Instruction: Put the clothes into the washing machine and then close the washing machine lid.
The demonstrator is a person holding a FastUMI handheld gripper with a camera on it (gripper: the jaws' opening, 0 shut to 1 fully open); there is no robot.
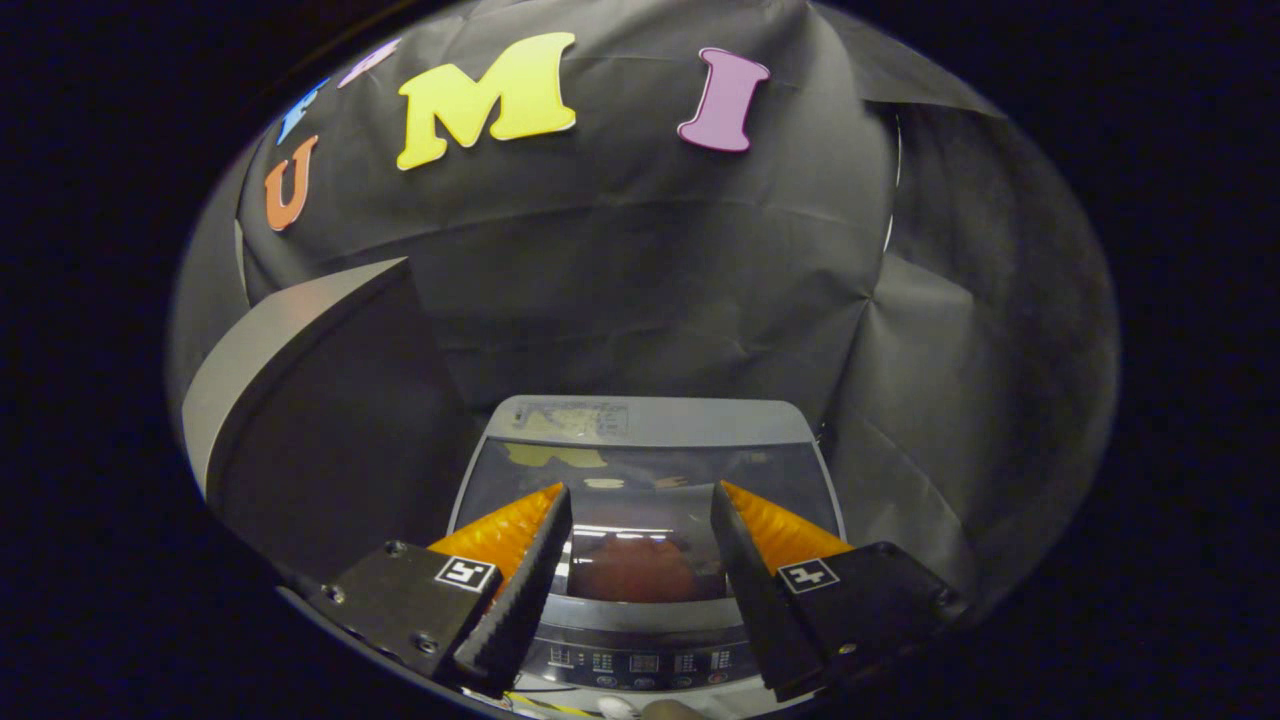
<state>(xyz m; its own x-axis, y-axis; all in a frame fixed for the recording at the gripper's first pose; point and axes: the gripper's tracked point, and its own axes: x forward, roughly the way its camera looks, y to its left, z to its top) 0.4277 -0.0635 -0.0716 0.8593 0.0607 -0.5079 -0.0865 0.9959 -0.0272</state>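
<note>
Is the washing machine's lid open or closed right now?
Closed. The glass lid lies flat on the washing machine, with something reddish under the glass. The open gripper hovers above it, holding nothing.

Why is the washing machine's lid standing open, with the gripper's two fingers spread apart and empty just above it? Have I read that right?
Not quite: the lid is down flat on the washing machine, not standing open. The gripper view shows its glass closed, with a reddish bundle visible through it. The rest holds: the gripper hangs just above the lid, its fingers spread apart and empty.
</note>
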